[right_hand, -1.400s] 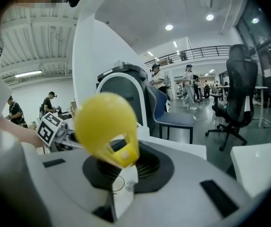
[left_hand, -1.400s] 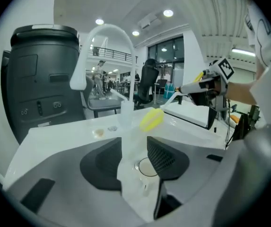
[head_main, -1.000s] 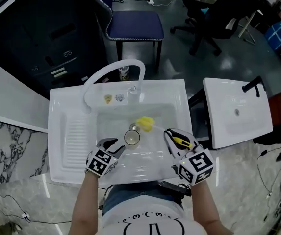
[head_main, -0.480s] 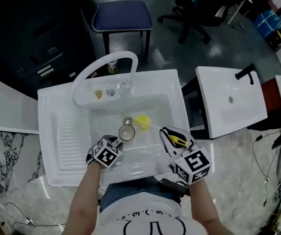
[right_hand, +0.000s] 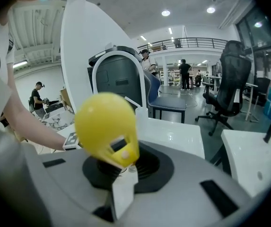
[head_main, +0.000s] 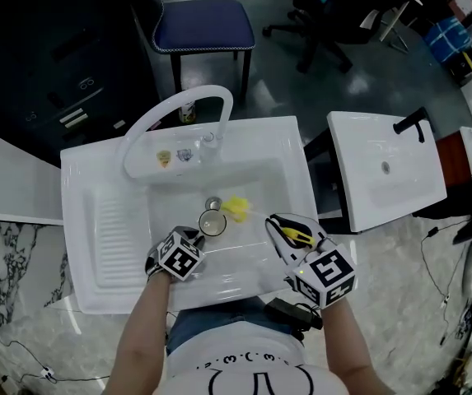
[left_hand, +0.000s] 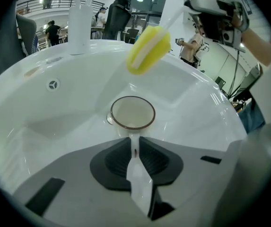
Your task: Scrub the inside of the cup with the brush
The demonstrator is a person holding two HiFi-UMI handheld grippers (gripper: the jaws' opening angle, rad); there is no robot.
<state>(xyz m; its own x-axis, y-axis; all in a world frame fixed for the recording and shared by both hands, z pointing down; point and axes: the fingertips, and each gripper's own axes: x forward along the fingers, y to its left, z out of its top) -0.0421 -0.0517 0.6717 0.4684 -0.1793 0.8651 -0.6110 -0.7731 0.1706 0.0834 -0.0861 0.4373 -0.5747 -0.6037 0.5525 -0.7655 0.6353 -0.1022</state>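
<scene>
Our left gripper, jaws just closing, pinches the cup by its handle in the sink; our right gripper grips the brush.

Your cup stands upright on the floor of the sink, just beside the drain. It is pale and round with a dark rim. Its handle sits between the jaws of your left gripper, which have just been closing on it. Your brush has a yellow sponge head on a clear stem. It hangs tilted just beyond the cup's rim, with its yellow handle clamped in your right gripper.
</scene>
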